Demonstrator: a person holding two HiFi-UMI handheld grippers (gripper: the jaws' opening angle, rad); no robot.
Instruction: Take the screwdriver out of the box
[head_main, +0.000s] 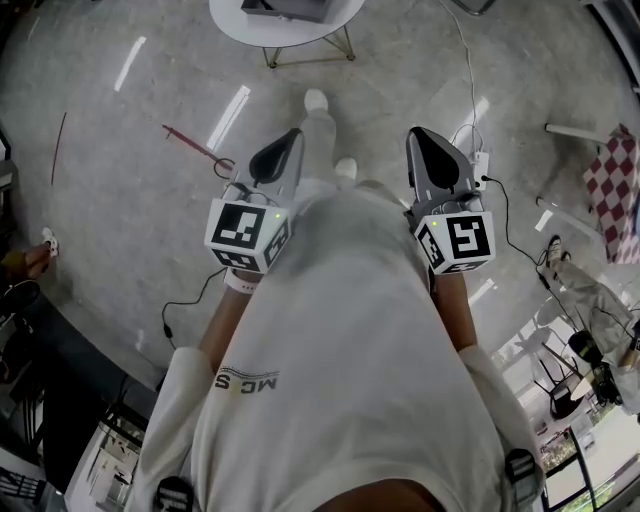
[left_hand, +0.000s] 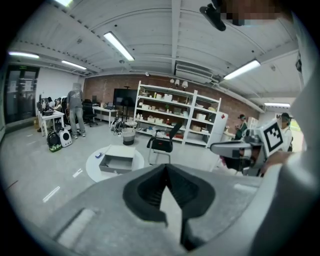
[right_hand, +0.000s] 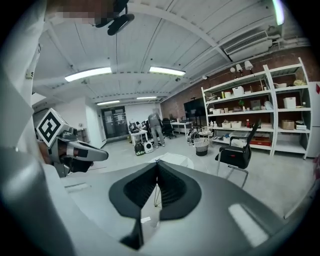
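A grey open box (left_hand: 116, 162) stands on a round white table (left_hand: 92, 169) some way ahead on the floor. In the head view the same table (head_main: 290, 38) and box (head_main: 285, 8) lie at the top edge. No screwdriver shows in any view. My left gripper (head_main: 290, 136) (left_hand: 166, 167) is held at waist height, shut, with nothing between its jaws. My right gripper (head_main: 415, 135) (right_hand: 157, 162) is level with it, shut and empty too. Both are far from the box. Each gripper shows in the other's view: right gripper (left_hand: 235, 148), left gripper (right_hand: 85, 150).
A black chair (left_hand: 162, 144) stands just right of the table, with a bin (left_hand: 129, 136) and long shelves (left_hand: 175, 112) behind. A person (left_hand: 76, 107) stands at desks far left. On the floor lie a red rod (head_main: 195, 148) and cables (head_main: 495, 190).
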